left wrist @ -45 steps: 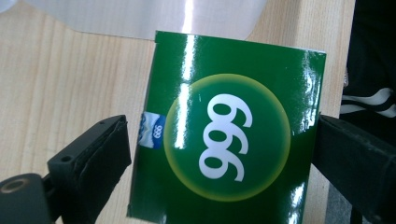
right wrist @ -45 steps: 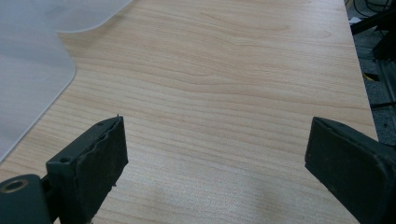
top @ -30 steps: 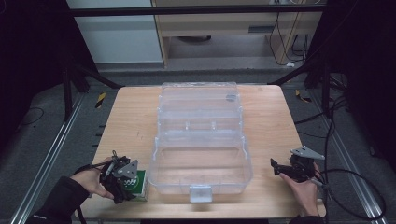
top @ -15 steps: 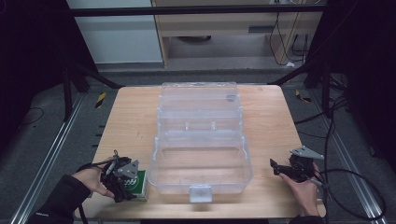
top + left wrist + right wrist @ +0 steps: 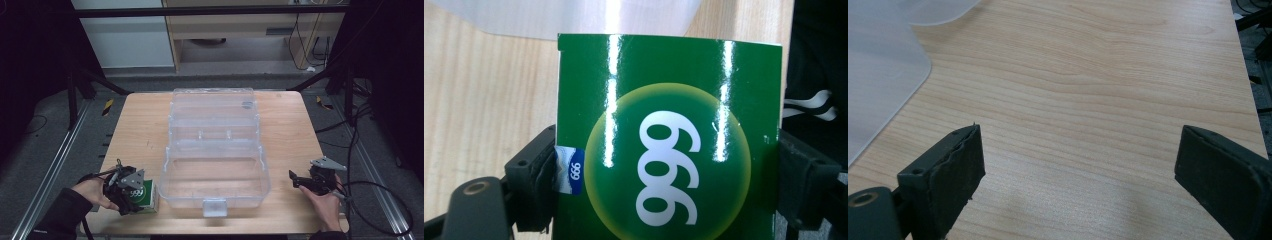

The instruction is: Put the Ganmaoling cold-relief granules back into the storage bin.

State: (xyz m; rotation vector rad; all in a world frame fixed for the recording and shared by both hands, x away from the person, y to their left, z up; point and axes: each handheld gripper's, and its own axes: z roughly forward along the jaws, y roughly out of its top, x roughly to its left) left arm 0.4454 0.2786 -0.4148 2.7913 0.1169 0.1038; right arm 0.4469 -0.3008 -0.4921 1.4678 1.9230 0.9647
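A green box (image 5: 669, 145) printed with white digits in a yellow-ringed circle sits between the jaws of my left gripper (image 5: 669, 190), which press on both its sides. In the high view the green box (image 5: 146, 195) rests on the table at the front left, beside the clear plastic case (image 5: 215, 150), with my left gripper (image 5: 131, 189) on it. My right gripper (image 5: 296, 180) hovers at the front right, jaws wide apart with nothing between them; its fingers (image 5: 955, 170) frame bare wood.
The clear case stands open, its lid (image 5: 212, 107) lying flat toward the far side and a latch (image 5: 214, 206) at the front. The wooden table (image 5: 295, 130) has dark floor and cables around it. The case's frosted edge (image 5: 883, 75) lies left of the right gripper.
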